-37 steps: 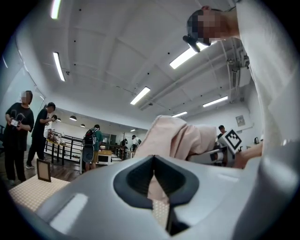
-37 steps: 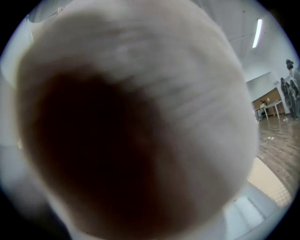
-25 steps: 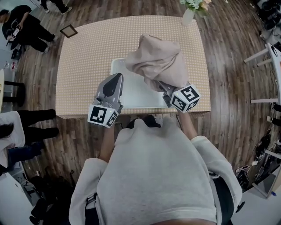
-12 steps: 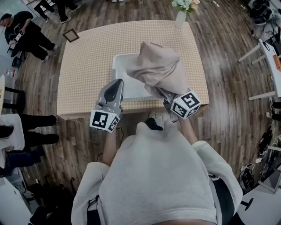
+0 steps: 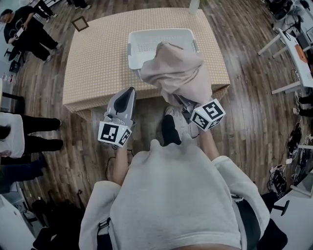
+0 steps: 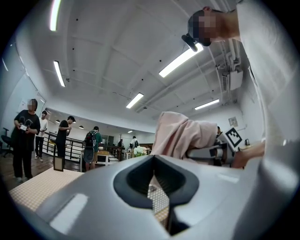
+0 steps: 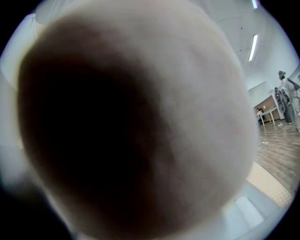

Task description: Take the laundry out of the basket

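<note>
A white laundry basket stands on the far half of the checked table, and its visible part looks bare inside. A beige cloth hangs bunched over the basket's near right corner and the table's front edge. My right gripper is shut on it, with the jaws buried in the fabric. That cloth fills the right gripper view. My left gripper hovers by the table's front edge, left of the cloth. It is shut and holds nothing.
A vase stands at the table's far edge. People stand at the left, with a picture frame on the wooden floor near them. White furniture lines the right side. A shoe shows below the table edge.
Both grippers and the view have drawn back from the table. The cloth has come away from the basket toward the front edge, and more of the basket now shows.
</note>
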### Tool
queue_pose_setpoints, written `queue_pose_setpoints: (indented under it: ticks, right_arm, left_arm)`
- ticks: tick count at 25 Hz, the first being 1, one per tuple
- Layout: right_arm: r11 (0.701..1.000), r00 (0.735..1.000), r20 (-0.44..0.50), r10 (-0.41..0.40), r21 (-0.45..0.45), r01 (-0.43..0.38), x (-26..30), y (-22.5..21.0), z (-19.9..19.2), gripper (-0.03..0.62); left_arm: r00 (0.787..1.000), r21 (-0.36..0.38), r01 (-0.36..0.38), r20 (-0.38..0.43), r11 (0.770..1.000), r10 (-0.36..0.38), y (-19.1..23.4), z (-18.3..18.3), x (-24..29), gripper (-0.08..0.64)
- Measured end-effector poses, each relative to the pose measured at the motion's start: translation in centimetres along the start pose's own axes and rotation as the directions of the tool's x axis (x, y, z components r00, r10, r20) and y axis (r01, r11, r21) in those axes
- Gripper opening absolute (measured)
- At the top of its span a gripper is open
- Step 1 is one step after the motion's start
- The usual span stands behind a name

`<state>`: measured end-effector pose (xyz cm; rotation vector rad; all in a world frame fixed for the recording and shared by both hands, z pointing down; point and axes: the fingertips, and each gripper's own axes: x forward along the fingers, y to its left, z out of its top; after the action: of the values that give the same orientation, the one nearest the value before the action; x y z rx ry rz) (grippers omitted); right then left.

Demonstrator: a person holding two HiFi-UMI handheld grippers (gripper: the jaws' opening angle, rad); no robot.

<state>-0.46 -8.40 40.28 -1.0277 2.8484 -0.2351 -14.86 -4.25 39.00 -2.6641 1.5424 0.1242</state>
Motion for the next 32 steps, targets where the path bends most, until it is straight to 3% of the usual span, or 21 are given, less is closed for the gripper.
queue_pose_setpoints:
  ticks: [7, 15, 20, 32]
  right_arm:
    - [1.000, 1.000, 0.006, -0.027, -0.016, 0.027, -6.6, 3.3, 0.6, 0.230]
    - [1.000, 1.000, 0.020, 0.001, -0.027, 0.000, -10.7, 3.6, 2.0, 0.229]
    - [0.999, 1.000, 0.018, 0.016, -0.036, -0.015, -13.5, 1.7, 3.0, 0.229]
    - [0.999, 1.000, 0.014, 0.021, -0.030, -0.020, -13.7, 1.7, 2.7, 0.229]
  left_arm:
    - [0.999, 0.007, 0.036, 0.018, 0.999, -0.036, -5.7, 1.4, -3.3, 0.006]
    - [0.999, 0.010, 0.003, 0.034, 1.000, -0.004, -9.8, 2.7, -4.1, 0.006]
    - [0.999, 0.013, -0.005, 0.037, 1.000, 0.004, -13.2, 3.2, -2.0, 0.006]
    - [1.000, 0.017, 0.001, 0.031, 1.000, -0.002, -13.9, 3.4, -1.7, 0.006]
